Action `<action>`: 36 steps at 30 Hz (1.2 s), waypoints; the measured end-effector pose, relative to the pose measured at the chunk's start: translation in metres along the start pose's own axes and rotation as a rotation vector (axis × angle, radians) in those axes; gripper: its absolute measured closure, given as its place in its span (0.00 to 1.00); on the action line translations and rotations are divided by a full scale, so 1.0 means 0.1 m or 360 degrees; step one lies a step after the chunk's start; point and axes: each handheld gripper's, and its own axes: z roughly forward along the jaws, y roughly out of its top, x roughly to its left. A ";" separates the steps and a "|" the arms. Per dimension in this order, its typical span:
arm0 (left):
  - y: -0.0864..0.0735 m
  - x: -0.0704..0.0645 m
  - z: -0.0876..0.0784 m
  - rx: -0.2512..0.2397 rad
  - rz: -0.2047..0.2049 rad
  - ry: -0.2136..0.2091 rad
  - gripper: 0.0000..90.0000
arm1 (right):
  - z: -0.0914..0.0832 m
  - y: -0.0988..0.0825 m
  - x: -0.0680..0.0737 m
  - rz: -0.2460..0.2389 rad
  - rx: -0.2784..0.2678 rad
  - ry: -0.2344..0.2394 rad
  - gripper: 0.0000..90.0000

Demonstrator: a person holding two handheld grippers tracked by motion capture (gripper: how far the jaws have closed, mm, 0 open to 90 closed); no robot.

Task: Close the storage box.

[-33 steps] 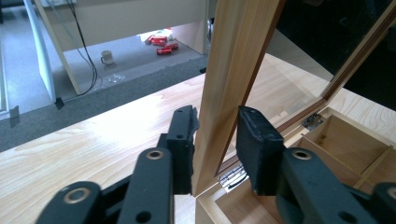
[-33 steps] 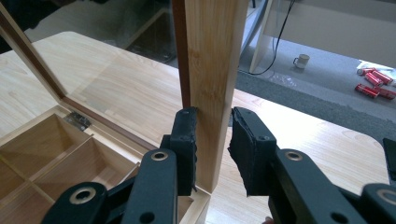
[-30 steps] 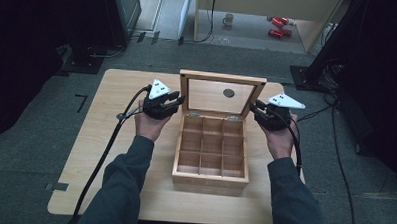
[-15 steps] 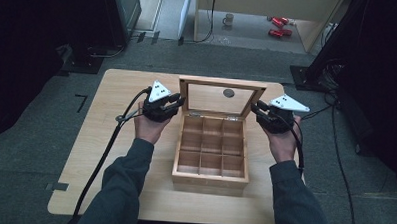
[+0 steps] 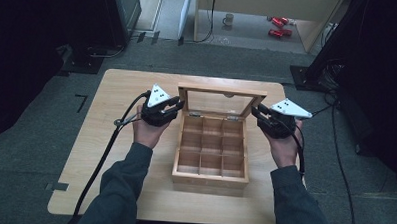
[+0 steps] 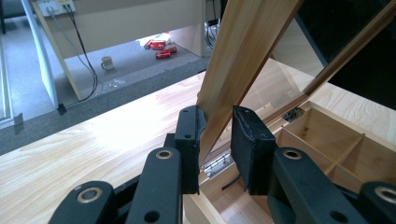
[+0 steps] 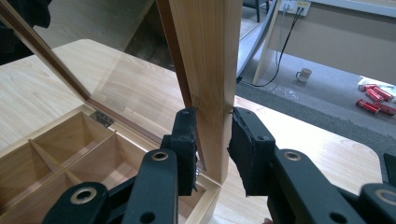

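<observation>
A wooden box (image 5: 210, 180) with several empty compartments stands in the middle of the table. Its glass-paned lid (image 5: 222, 90) is raised on back hinges. My left gripper (image 5: 179, 105) is shut on the lid's left side rail, and my right gripper (image 5: 256, 113) is shut on the right side rail. In the left gripper view the rail (image 6: 247, 42) runs up between the pads of the left gripper (image 6: 217, 116), just above a hinge (image 6: 217, 164). In the right gripper view the other rail (image 7: 205, 46) stands upright inside the right gripper (image 7: 212, 114).
The light wooden table (image 5: 127, 89) has bare room to the left of the box and in front of it. Cables trail from both grippers over the table's edges. On the floor beyond lie a mug (image 5: 229, 19) and red objects (image 5: 277, 25), with dark stands at both sides.
The lid's top edge has come lower and nearer to the person in the high view. Both grippers have shifted slightly with it, still at its sides.
</observation>
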 end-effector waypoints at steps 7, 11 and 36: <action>0.01 -0.04 -0.05 -0.0007 0.0013 0.0013 0.82 | -0.06 0.00 0.02 -0.0005 -0.0018 0.0002 0.80; 0.00 -0.05 -0.07 -0.0013 0.0014 0.0011 0.82 | -0.10 -0.02 0.03 -0.0001 -0.0034 0.0013 0.83; -0.05 -0.19 -0.25 -0.0013 0.0062 0.0013 0.81 | -0.28 -0.12 0.13 0.0011 -0.0072 0.0042 0.82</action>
